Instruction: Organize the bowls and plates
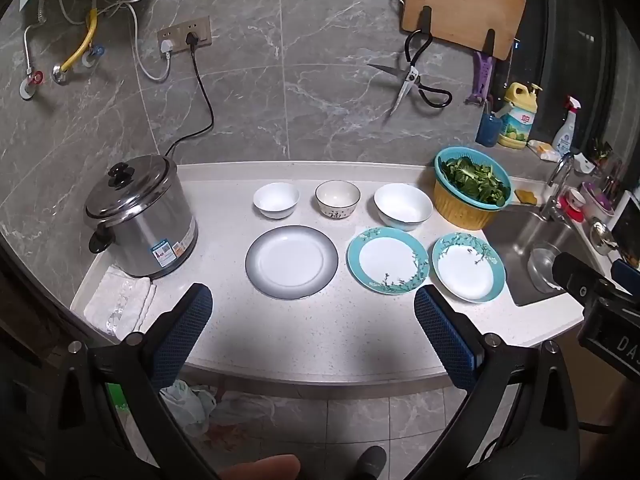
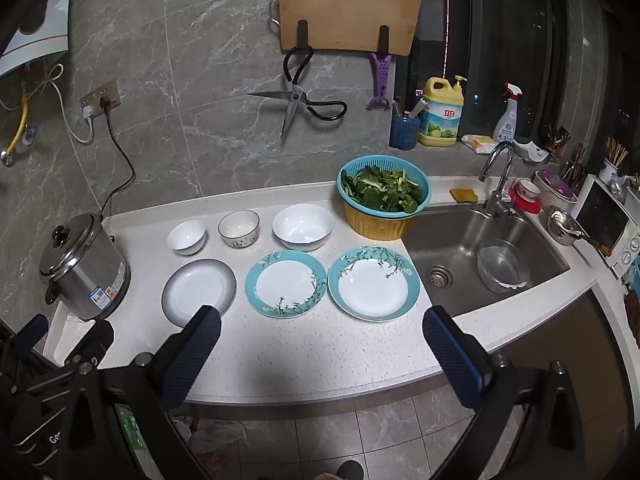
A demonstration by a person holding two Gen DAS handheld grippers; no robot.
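The white counter (image 1: 328, 332) carries everything and fills the middle of both wrist views. At 9 o'clock on it stands the steel rice cooker (image 1: 140, 216) with its lid on. At 2 o'clock a teal colander (image 1: 472, 184) full of green leaves sits in a yellow basin, and the steel sink (image 2: 480, 256) lies at 3 o'clock.

Three plates lie flat in a front row, none touching. The grey-rimmed plate (image 1: 291, 262) is at the centre of the left view. The first teal floral plate (image 1: 387, 260) is just beside it toward 3 o'clock, and the second teal floral plate (image 1: 467, 267) is nearest the sink.

Behind them, toward 12 o'clock, three bowls stand upright in a row: the large white bowl (image 1: 403, 205), the small white bowl (image 1: 276, 199), and between them the patterned bowl (image 1: 337, 199).

The left gripper (image 1: 313, 334) hangs over the front edge of the counter, its blue fingers spread wide and holding nothing. The right gripper (image 2: 320, 354) is also spread wide and empty, near the teal plates.
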